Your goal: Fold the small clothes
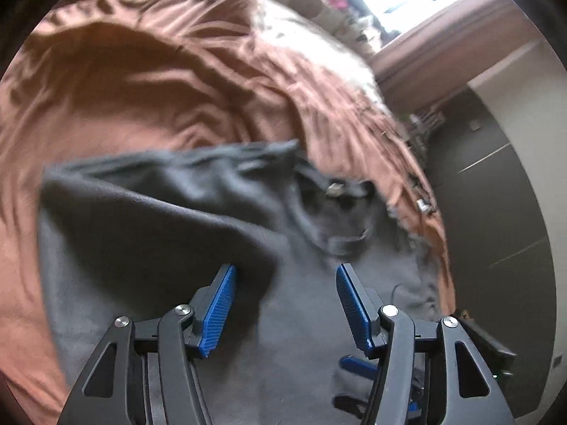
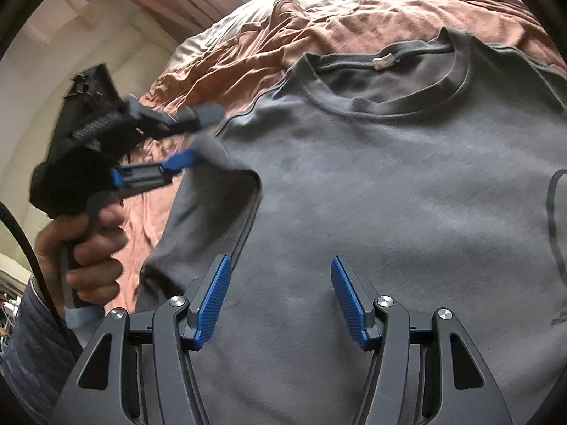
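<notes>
At the bottom of the right wrist view, the right gripper (image 2: 280, 283) hovers with its blue ribbed pads spread and nothing between them, over the lower chest of a dark grey cotton crew-neck T-shirt (image 2: 372, 194) that lies face up and fills the centre and right of the frame. To the middle left, the left gripper (image 2: 198, 134), held in a person's hand (image 2: 88, 248), has its jaws on either side of the raised sleeve (image 2: 219, 156); the blur leaves it unclear whether the pads press the cloth. In its own view the left gripper (image 1: 285, 276) shows its pads apart, a dark fold of the sleeve (image 1: 159, 219) brushing the left pad (image 1: 218, 310).

The fold looks barely begun: the body lies flat, the collar (image 2: 389, 81) is open at the upper centre, and only the one sleeve is lifted. Both sides and the cross fold appear still to do.

A small pale neck label (image 2: 382, 60) sits inside the collar, too small to read. Dark print at the right edge is cut off. Beyond lies the rumpled rust-brown bedspread (image 2: 319, 17).
</notes>
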The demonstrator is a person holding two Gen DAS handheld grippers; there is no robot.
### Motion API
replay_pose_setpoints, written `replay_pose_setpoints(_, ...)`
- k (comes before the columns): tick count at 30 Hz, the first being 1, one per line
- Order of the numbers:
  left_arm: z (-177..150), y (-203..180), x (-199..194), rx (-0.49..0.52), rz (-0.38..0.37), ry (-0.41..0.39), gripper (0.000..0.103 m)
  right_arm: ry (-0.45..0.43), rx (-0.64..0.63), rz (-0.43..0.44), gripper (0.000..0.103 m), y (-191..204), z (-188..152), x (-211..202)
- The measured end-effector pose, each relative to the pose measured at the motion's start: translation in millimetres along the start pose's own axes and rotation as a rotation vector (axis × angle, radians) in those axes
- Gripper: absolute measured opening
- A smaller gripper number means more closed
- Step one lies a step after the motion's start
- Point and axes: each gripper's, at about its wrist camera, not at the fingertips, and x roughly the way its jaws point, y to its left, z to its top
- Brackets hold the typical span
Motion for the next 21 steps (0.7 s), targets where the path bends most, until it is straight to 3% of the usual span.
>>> replay_pose_setpoints(4, 0.8, -4.7, -10.0, 0.03, 0.04, -0.018, 0.06, 0.007, 0.0, 0.001, 0.057, -0.8, -1.3, 2.6)
replay_pose_setpoints(9, -12.2, 9.7, -23.3, 0.058, 0.183, 0.012, 0.06, 0.021, 0.013, 0.047, 0.056, 9.3, -1.6, 11.9)
replay_pose_setpoints(14, -29.7, 36.2, -44.2, 0.039, 0.285, 0.033, 0.06, 0.053, 0.017, 0.083, 0.044, 24.1, -5.1, 24.5)
replay_pose_setpoints(21, -56.5, 64.5, -76.3, 0.01, 0.371, 0.055, 0.06, 0.094, 0.064, 0.108, 0.044, 36.1, -8.3, 46.4)
